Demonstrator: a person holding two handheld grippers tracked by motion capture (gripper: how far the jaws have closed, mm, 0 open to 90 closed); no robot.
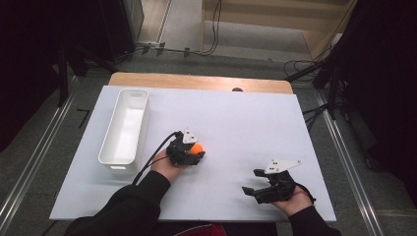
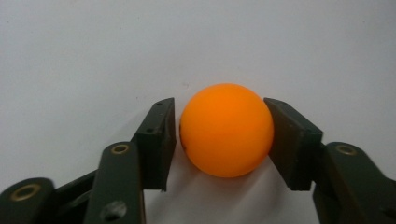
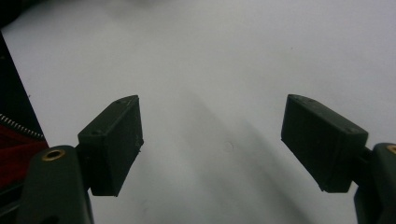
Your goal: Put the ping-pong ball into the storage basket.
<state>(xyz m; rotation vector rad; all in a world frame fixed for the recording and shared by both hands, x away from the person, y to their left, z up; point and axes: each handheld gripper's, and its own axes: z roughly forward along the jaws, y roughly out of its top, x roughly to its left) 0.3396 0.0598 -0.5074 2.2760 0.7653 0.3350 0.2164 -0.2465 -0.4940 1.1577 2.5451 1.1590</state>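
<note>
An orange ball (image 1: 197,147) rests on the white table sheet (image 1: 246,118) left of centre. My left gripper (image 1: 195,150) is shut on it. In the left gripper view the ball (image 2: 226,129) sits between the two black jaws, one pressed to each side, with the gripper (image 2: 220,108) low over the sheet. My right gripper (image 1: 251,181) is near the front edge at the right, open and holding nothing. In the right gripper view its jaws stand wide apart over bare white sheet, and the gripper (image 3: 210,105) points toward the table's left side.
A long white bin (image 1: 146,123) stands at the left of the table, running front to back, a short way left of the left gripper. A wooden strip (image 1: 196,81) shows along the table's far edge. Cables and dark stands lie on the floor beyond.
</note>
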